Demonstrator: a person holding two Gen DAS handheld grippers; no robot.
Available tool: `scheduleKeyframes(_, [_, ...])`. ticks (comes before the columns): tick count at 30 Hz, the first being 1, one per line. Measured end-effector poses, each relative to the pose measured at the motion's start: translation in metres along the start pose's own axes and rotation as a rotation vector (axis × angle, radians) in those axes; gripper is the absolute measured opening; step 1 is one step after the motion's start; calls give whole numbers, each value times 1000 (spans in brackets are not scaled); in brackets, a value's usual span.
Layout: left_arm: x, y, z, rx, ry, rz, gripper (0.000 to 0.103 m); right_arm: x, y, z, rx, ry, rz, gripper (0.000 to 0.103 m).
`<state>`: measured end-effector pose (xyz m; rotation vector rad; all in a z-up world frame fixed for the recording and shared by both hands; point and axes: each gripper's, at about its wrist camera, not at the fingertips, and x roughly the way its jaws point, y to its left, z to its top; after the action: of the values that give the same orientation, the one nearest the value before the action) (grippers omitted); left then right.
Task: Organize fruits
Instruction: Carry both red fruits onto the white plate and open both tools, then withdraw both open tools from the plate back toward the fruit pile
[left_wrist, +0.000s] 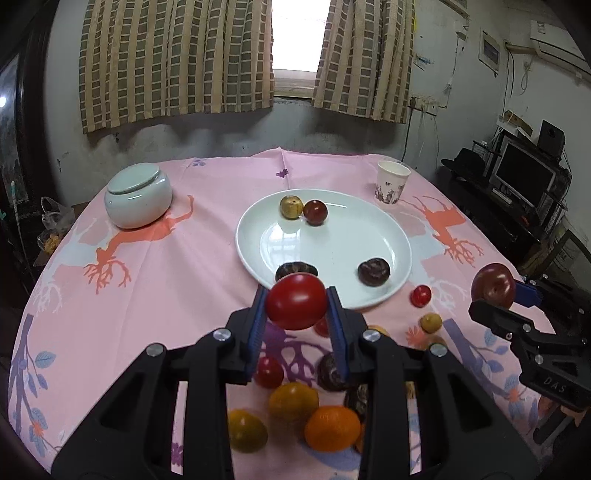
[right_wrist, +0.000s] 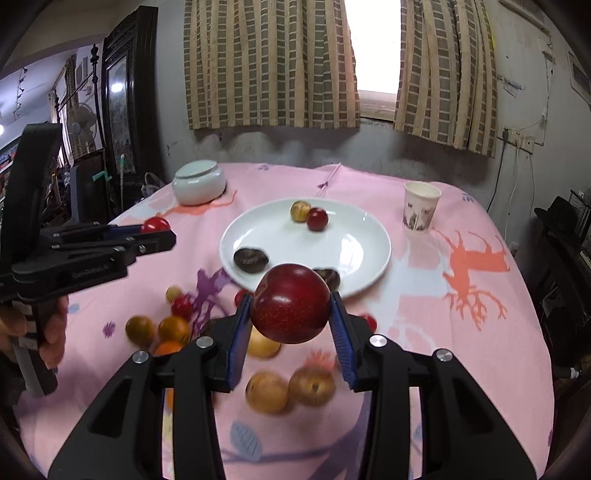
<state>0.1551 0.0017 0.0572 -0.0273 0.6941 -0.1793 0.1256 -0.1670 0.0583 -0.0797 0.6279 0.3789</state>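
Observation:
My left gripper (left_wrist: 296, 308) is shut on a red tomato (left_wrist: 295, 301), held above the pink cloth just short of the white plate (left_wrist: 332, 258). My right gripper (right_wrist: 291, 314) is shut on a dark red plum (right_wrist: 290, 302), also lifted in front of the plate (right_wrist: 280, 229). Each gripper shows in the other's view: the right gripper (left_wrist: 496, 293) with its plum (left_wrist: 493, 288) at the right, the left gripper (right_wrist: 157, 230) with its tomato (right_wrist: 155, 224) at the left. The plate holds a yellowish fruit (left_wrist: 290, 206), a red fruit (left_wrist: 315, 212) and two dark brown ones (left_wrist: 373, 271).
Several loose fruits lie on the cloth under the grippers: orange and yellow ones (left_wrist: 332, 428), small red tomatoes (left_wrist: 421, 295), tan round ones (right_wrist: 267, 391). A pale lidded jar (left_wrist: 138, 201) stands back left, a paper cup (left_wrist: 392, 182) back right. A hand (right_wrist: 51, 339) holds the left gripper.

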Motion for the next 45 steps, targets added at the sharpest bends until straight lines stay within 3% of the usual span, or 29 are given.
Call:
scheduleKeyframes(9, [71, 10, 29, -83, 43, 37, 32, 79, -2, 16, -6, 85, -7, 41])
scheduleKeyframes(21, [128, 18, 30, -82, 135, 88, 32, 147, 5, 16, 16, 230, 44, 42])
scheduleKeyframes(31, [139, 14, 22, -74, 176, 109, 34, 142, -6, 16, 75, 218, 43, 50])
scheduleKeyframes(33, [136, 13, 21, -73, 179, 103, 39, 137, -10, 15, 103, 213, 52, 60])
scheduleKeyframes(36, [127, 11, 21, -63, 162, 113, 50, 125, -15, 13, 130, 196, 57, 60])
scheduleKeyframes(41, [105, 7, 18, -61, 137, 109, 53, 99, -22, 7, 156, 177, 51, 60])
scheduleKeyframes(43, [94, 5, 15, -50, 132, 110, 59, 87, -24, 4, 167, 163, 49, 61])
scheduleKeyframes(45, [81, 4, 12, -44, 122, 118, 71, 72, -27, 0, 187, 142, 44, 70])
